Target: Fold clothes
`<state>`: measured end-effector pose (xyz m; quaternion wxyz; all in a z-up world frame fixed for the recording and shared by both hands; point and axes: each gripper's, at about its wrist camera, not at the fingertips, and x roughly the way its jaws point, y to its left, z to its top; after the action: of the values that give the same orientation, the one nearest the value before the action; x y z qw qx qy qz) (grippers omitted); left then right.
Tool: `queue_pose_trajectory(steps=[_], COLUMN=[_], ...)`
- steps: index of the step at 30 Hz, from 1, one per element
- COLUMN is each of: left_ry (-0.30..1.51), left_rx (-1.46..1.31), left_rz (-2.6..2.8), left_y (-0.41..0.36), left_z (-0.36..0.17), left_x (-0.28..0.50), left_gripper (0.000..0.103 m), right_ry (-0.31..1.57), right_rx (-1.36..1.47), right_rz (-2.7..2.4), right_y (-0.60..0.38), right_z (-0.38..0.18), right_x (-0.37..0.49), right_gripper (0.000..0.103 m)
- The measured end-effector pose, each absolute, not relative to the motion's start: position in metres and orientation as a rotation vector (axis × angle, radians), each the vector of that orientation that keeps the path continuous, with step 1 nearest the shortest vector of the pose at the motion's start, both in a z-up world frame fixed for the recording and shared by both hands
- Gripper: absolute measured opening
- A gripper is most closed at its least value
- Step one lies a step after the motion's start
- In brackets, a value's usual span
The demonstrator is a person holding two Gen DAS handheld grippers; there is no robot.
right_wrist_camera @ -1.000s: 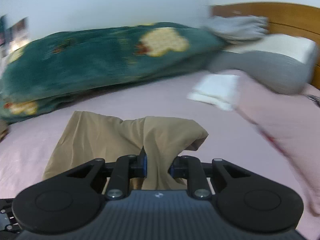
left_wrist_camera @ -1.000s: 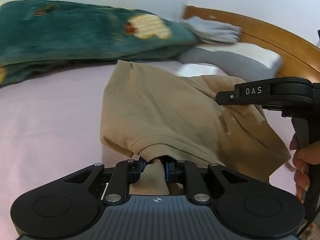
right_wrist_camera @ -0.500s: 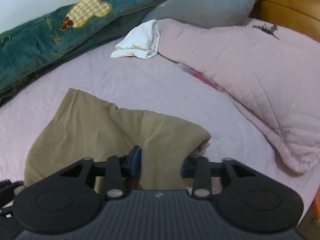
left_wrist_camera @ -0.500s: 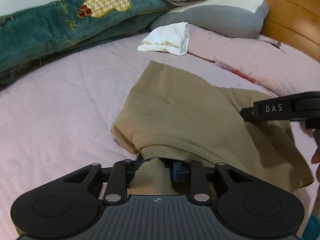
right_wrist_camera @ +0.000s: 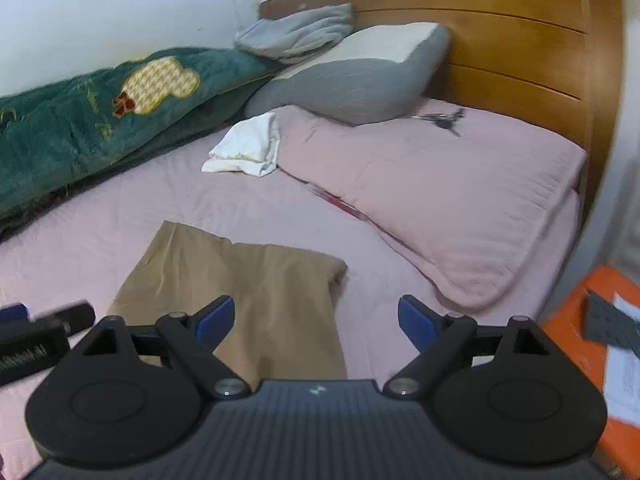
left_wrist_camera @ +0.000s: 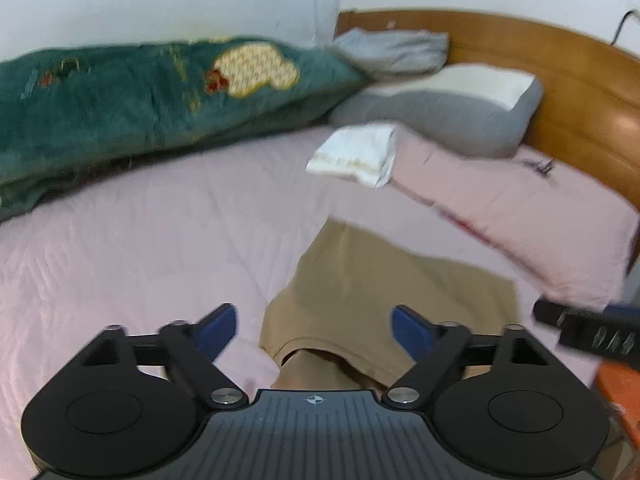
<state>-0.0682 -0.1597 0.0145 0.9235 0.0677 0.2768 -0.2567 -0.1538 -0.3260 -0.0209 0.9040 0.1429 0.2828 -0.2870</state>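
Note:
A tan garment lies folded on the pink bedsheet, with a hem edge near the camera. My left gripper hovers over its near edge; its jaws are opening wide and the blue pads touch no cloth. In the right wrist view the same tan garment lies flat as a rough rectangle. My right gripper is above its near right part, jaws opening, nothing pressed between them. Each gripper's black body shows at the edge of the other's view.
A green blanket runs along the far side by the wall. A grey pillow, a pink pillow and a white cloth lie toward the wooden headboard. An orange box stands beside the bed at right.
Both grippers let go of the tan garment and their jaws spread wide. The garment settled flat on the sheet, and both grippers pulled back from it.

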Motion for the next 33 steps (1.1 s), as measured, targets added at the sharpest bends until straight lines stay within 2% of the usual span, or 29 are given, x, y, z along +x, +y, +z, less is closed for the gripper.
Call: queue_pose_trajectory(steps=[1,2,8,19,33], left_ry=[0.556,0.545,0.453,0.590,0.599], left_rx=[0.135,0.131,0.133,0.119,0.188], left_rz=[-0.537,-0.548,-0.594,-0.647,-0.570], left_y=[-0.156,-0.152,-0.133,-0.124,-0.133], left_z=[0.020,0.025,0.038,0.027,0.019], left_x=[-0.077,-0.086,-0.133,-0.141,-0.129], left_gripper=[0.102,0.103,0.103,0.103,0.103], right_ry=[0.579,0.575,0.578,0.599,0.594], right_rx=[0.306,0.317,0.419,0.477,0.511], right_rz=[-0.594,-0.595,-0.614,-0.639,-0.616], right_y=[-0.321,-0.316,-0.302,-0.298,-0.303], right_z=[-0.019,-0.018,-0.025,-0.034,-0.036], right_x=[-0.162,-0.170,-0.206,-0.231,-0.225], right_gripper=[0.091,0.092,0.092,0.092,0.092])
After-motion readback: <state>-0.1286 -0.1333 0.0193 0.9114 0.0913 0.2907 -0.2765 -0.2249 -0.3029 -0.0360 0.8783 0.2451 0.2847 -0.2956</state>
